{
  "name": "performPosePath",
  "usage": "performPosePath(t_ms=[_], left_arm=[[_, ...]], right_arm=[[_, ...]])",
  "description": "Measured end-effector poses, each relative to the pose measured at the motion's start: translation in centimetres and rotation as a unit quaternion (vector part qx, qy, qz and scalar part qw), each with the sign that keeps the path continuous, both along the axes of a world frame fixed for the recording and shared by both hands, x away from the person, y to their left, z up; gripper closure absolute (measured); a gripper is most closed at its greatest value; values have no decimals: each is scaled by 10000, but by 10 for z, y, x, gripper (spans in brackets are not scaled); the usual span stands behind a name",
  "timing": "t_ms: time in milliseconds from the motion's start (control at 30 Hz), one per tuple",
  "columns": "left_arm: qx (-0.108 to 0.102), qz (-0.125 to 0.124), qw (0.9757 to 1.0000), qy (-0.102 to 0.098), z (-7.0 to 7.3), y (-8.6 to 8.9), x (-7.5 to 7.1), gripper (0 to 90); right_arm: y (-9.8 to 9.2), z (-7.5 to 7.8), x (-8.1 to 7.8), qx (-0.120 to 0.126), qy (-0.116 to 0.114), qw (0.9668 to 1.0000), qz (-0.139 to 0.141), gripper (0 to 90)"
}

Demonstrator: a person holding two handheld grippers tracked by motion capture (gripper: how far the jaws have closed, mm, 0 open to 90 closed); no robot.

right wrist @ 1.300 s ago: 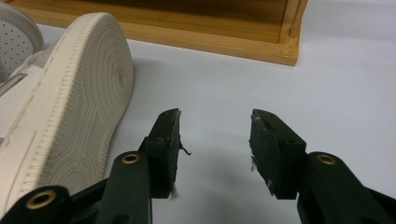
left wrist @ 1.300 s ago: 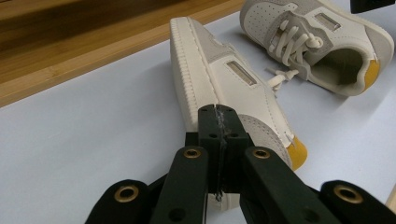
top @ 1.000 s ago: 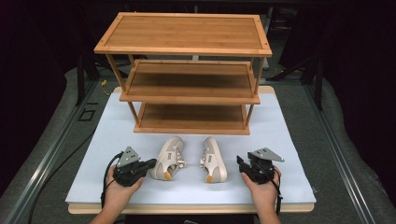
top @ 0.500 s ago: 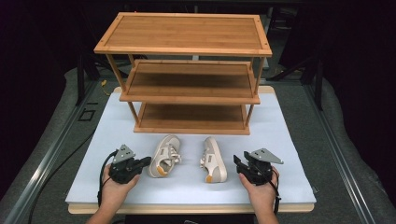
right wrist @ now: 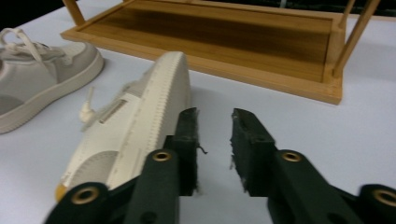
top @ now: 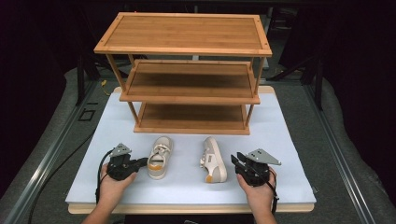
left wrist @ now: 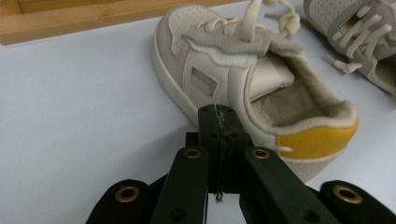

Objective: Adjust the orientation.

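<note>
Two beige sneakers lie on the white board in front of a three-tier wooden rack (top: 189, 84). The left sneaker (top: 159, 157) stands upright, with a yellow heel tab (left wrist: 317, 140). My left gripper (top: 141, 162) is shut with nothing between its jaws; its tips (left wrist: 218, 114) rest against the outer side of that sneaker (left wrist: 224, 60) near the heel. The right sneaker (top: 213, 159) lies on its side, its sole (right wrist: 149, 121) turned to my right gripper (top: 236, 159). That gripper (right wrist: 214, 122) is open, just right of the sole and close to its heel end.
The rack's bottom shelf (right wrist: 224, 32) lies low, just beyond the sneakers, with a leg (right wrist: 352, 32) at its right corner. The white board (top: 280, 126) ends near my hands; grey carpet and a metal rail (top: 51, 149) flank it.
Both grippers have moved slightly left. The left sneaker has shifted a little left and turned straighter. The right sneaker has stayed put.
</note>
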State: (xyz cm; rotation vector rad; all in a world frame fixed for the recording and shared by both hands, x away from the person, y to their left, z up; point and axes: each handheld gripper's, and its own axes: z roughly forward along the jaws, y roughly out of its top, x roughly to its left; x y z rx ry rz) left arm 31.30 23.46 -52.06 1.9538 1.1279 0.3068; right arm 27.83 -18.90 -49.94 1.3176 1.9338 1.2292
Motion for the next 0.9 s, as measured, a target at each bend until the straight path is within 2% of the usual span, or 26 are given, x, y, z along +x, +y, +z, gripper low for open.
performPosePath(t_ms=[67,167,367,500,600,667,733,900], left_arm=[[45,14,10000,-46,1,-1,-1,900],[33,18,10000,-82,2,0,-2,900],[-13,63,9999,-159,5,1,-3,900],[-38,80,9998,-170,5,1,-3,899],[-47,100,9998,-192,5,2,-3,899],[-57,106,9997,-196,6,2,-4,898],[-81,128,9997,-199,6,2,-4,898],[-120,128,9996,-222,7,3,-4,898]], right_arm=[[4,3,-3,6,-59,9999,157,820],[8,5,-4,-26,-81,9995,298,849],[22,4,-7,-124,-139,9982,562,887],[28,4,-9,-111,-106,9973,713,898],[32,1,-8,-207,-35,9966,803,899],[35,-2,-7,-374,63,9966,736,899],[33,-4,-5,-297,89,9962,811,899],[27,-3,-4,-291,148,9973,653,900]])
